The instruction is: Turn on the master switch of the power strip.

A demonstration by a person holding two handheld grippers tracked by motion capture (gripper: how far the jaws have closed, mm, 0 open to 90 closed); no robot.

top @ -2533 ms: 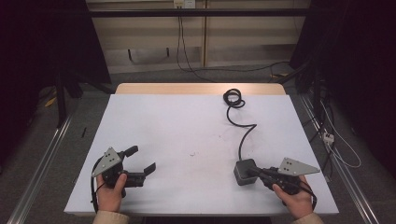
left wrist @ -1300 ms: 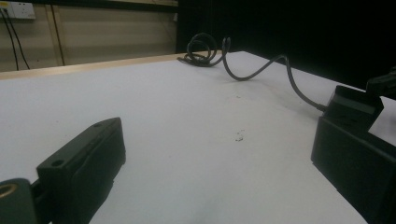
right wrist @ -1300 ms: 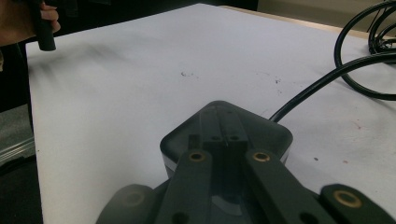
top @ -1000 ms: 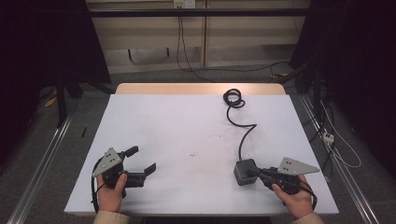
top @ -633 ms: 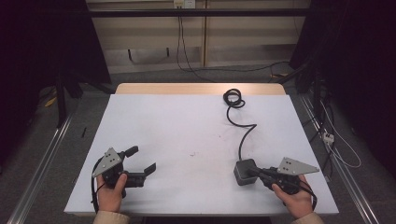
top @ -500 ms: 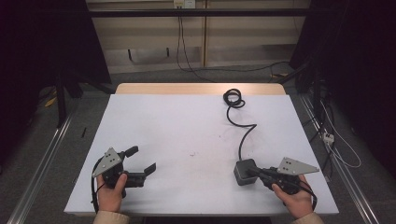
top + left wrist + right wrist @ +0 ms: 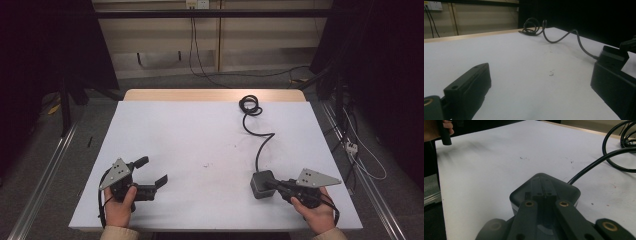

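Two grippers, right gripper clamped on grey adapter, left gripper wide open, empty

In the right gripper view the right gripper covers the grey adapter's near face, and the cable's coil runs off the right edge. Small specks on the counter are too tiny to identify.

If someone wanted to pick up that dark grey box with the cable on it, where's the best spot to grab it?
Probably the box itself, across its two flat side walls, coming from the near side, opposite where the cable leaves it. The walls look flat and parallel, so jaws could sit square; the rounded corners and stiff cable would slip or twist. The right hand-held gripper already sits shut against that near side.
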